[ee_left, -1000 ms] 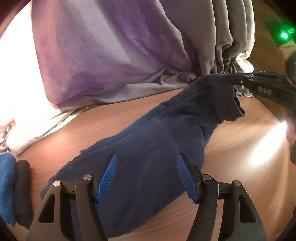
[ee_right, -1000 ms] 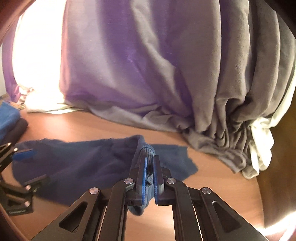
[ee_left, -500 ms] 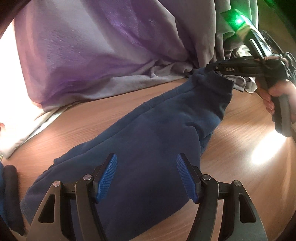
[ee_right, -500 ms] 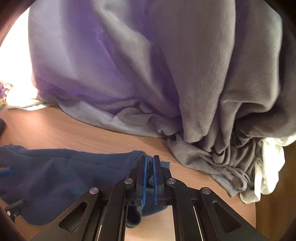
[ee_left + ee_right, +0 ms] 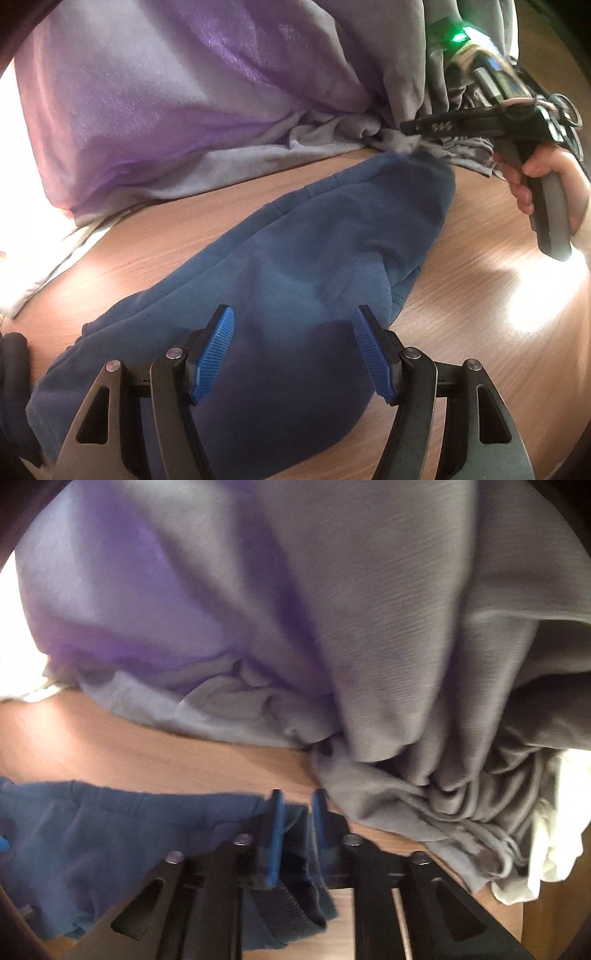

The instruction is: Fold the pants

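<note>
Dark blue pants [image 5: 295, 258] lie folded lengthwise on the wooden table [image 5: 480, 295], running from the near left to the far right. My left gripper [image 5: 293, 350] hovers open over their near part, with nothing between its blue pads. In the right wrist view the pants [image 5: 110, 830] spread to the left, and their end lies between the jaws of my right gripper [image 5: 297, 805]. Those jaws are opening and the pads stand apart from the cloth. From the left wrist view, the right gripper [image 5: 410, 129] sits at the pants' far end, held by a hand [image 5: 546, 173].
A purple and grey curtain [image 5: 184, 92] hangs down onto the table's far side and bunches up [image 5: 443, 794] right beside the right gripper. White cloth [image 5: 554, 830] shows at the far right. A dark folded garment [image 5: 14, 354] lies at the left edge.
The right gripper carried the pants' end away toward the curtain and down to the table, then its jaws parted. The pants are now stretched out flatter. The left gripper stays open.
</note>
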The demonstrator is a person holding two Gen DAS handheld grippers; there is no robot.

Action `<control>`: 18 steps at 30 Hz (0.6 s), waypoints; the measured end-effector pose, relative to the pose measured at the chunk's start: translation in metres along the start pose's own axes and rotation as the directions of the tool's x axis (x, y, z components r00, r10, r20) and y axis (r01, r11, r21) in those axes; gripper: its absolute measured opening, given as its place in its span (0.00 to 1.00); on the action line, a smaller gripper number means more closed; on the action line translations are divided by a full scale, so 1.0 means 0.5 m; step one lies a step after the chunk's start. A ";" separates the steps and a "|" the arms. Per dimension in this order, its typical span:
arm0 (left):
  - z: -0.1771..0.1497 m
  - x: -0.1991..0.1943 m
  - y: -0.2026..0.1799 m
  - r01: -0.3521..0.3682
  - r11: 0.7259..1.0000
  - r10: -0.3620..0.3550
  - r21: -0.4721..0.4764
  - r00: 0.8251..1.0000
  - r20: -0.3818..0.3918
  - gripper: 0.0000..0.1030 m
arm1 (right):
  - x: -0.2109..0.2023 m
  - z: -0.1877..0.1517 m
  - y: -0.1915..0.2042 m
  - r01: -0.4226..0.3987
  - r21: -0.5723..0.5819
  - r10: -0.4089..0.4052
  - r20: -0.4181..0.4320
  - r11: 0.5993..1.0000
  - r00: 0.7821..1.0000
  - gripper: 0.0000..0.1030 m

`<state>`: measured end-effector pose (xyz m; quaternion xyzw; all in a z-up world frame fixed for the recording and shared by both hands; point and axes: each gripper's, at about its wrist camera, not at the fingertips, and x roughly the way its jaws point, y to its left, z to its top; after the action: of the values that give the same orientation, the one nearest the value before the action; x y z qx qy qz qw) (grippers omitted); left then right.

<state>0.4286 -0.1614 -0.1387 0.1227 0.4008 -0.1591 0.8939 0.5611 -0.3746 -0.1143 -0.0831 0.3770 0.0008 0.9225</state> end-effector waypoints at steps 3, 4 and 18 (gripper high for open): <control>-0.003 -0.020 0.000 -0.014 1.000 0.015 -0.026 0.999 0.036 0.67 | -0.059 -0.012 -0.029 0.013 0.106 -0.021 0.069 0.994 0.997 0.45; -0.005 -0.025 0.001 -0.019 0.999 0.021 -0.039 0.999 0.042 0.67 | -0.079 -0.023 -0.037 -0.003 0.138 -0.009 0.085 0.990 0.996 0.45; -0.060 -0.037 0.054 -0.229 0.967 0.229 -0.114 0.973 -0.011 0.69 | -0.067 -0.170 -0.066 -0.128 0.455 0.117 0.052 0.881 0.992 0.45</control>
<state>0.4068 -0.1227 -0.1416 0.1165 0.3912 -0.0317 0.9123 0.4801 -0.4180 -0.1454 0.1605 0.3603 -0.0288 0.9185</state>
